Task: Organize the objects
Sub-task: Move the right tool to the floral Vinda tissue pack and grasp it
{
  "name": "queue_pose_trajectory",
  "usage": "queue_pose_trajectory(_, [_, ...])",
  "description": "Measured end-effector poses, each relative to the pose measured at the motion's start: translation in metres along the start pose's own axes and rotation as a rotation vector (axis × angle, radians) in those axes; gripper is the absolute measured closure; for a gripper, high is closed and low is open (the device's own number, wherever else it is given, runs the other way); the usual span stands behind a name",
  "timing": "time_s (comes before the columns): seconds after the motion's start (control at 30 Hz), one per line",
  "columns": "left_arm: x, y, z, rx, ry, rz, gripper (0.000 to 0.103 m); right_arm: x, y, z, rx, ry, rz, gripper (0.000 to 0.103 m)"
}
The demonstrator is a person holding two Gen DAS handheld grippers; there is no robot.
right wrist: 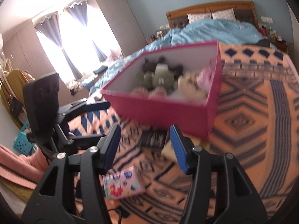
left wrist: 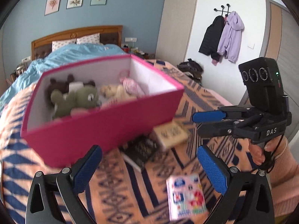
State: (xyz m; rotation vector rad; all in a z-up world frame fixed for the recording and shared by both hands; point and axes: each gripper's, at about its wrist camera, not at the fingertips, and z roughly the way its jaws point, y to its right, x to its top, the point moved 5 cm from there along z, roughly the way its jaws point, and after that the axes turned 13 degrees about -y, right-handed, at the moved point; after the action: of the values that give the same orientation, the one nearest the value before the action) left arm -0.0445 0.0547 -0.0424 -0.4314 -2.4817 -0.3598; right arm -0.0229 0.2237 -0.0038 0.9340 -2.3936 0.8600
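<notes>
Holding plush toys [left wrist: 74,97], pink box [left wrist: 104,130] w/ white inside.

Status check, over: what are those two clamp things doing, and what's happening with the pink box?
Left hand-held gripper open, empty. Right hand-held gripper open, empty. Pink box on bed, stuffed toys inside. Three books loose on blanket in front.
</notes>
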Motion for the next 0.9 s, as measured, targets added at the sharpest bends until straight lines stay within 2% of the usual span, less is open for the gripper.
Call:
queue_pose_trajectory(0.2, [-0.038, 0.004, 0.012, -0.037, -0.071, -0.059, 0.000, -0.029, -0.001, 0.030, 0.043, -0.088, 0.040, 0.046])
queue_pose_trajectory(0.37, [-0.061, 0.010, 0.018, -0.040, -0.113, -0.079, 0.000, -0.043, -0.005, 0.043, 0.042, -0.130, 0.045, 0.046])
queue_pose_trajectory(0.5, [-0.072, 0.016, 0.020, -0.043, -0.156, -0.066, 0.006, -0.049, -0.010, 0.050, 0.049, -0.153, 0.038, 0.046])
queue_pose_trajectory(0.67, [-0.084, 0.028, 0.020, -0.155, -0.210, -0.062, 0.015, -0.053, -0.011, 0.056, 0.058, -0.171, 0.038, 0.046])
queue_pose_trajectory(0.8, [-0.093, 0.048, 0.024, -0.278, -0.272, -0.034, 0.021, -0.054, -0.011, 0.058, 0.067, -0.174, 0.043, 0.046])
queue_pose_trajectory(0.9, [-0.096, 0.054, 0.027, -0.321, -0.294, -0.026, 0.025, -0.055, -0.011, 0.058, 0.077, -0.173, 0.047, 0.046])
